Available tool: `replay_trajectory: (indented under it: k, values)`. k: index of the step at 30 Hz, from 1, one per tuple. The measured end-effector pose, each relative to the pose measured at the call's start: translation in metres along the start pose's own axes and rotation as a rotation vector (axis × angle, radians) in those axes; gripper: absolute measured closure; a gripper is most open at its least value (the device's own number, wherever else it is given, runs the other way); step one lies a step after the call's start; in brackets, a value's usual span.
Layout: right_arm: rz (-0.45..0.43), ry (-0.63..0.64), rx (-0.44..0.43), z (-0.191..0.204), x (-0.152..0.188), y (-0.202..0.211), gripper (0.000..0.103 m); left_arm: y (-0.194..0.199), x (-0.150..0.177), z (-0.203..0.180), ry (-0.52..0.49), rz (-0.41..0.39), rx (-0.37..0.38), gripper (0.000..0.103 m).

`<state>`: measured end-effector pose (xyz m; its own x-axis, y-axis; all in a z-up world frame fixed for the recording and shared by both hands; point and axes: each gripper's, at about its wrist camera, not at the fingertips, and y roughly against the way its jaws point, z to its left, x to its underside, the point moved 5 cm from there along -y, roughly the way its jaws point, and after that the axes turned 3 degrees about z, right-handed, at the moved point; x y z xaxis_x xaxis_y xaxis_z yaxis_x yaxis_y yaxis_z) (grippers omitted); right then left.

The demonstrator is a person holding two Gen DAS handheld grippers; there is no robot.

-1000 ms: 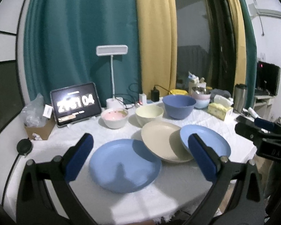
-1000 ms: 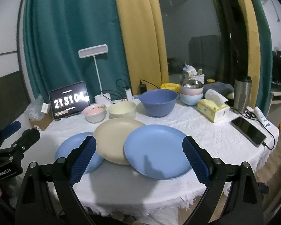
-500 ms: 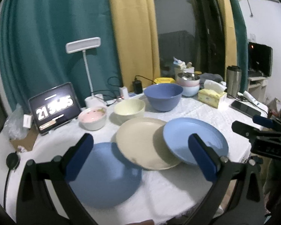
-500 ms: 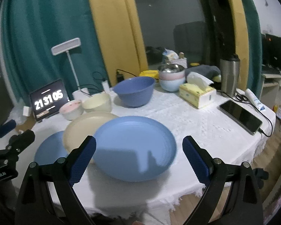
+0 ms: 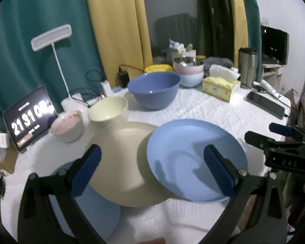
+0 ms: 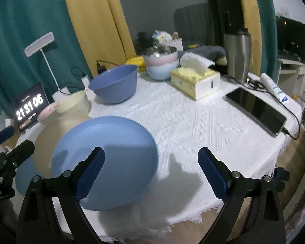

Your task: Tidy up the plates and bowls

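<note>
Left wrist view: the left gripper (image 5: 152, 168) fills the bottom of the frame, its two blue-padded fingers spread wide and holding nothing. Under its left finger, at lower left, lies a blue plate (image 5: 95, 209), mostly hidden. Between the fingers, at centre, is a cream plate (image 5: 120, 162) whose near edge overlaps that blue plate. Right of centre a second blue plate (image 5: 195, 158) rests with its left edge on the cream plate. All sit on a white tablecloth (image 5: 203, 105). At the right edge the right gripper (image 5: 278, 136) shows side-on, fingers parted and empty.

Farther back, left of centre, a small pink bowl (image 5: 68, 125) stands just beside a cream bowl (image 5: 107, 109). Behind them, at upper centre, is a large blue bowl (image 5: 153, 92). Beyond it, a stack of bowls (image 5: 189, 74) sits near a tissue box (image 5: 220, 85). At the left a tablet (image 5: 29, 118) displays a clock, with a white desk lamp (image 5: 51, 37) above it. A phone (image 5: 265, 104) lies at the right, a steel tumbler (image 5: 248, 67) behind it. Teal and yellow curtains (image 5: 116, 26) close the background.

Right wrist view: the right gripper (image 6: 151, 169) spans the bottom, fingers spread and empty. Its left finger is over the near blue plate (image 6: 107, 158), lower left of centre; its right finger is over bare tablecloth (image 6: 193, 122). The cream plate (image 6: 48, 140) peeks out behind on the left, with the left gripper (image 6: 8, 142) at the left edge. The bowls stand at upper left.
</note>
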<state>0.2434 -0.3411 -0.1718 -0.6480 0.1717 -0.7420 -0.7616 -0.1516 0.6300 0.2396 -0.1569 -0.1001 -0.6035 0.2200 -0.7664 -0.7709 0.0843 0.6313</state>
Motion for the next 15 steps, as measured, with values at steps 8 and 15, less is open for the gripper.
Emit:
replay_trajectory:
  k: [8,15]
  values:
    - [0.097,0.004,-0.034,-0.004,0.0,-0.04,0.008,-0.045,0.007,-0.006,0.013,0.097,0.035,0.003]
    - [0.171,0.005,-0.069,0.0,0.002,-0.067,0.019,-0.069,0.014,-0.007,0.012,0.167,0.043,0.018]
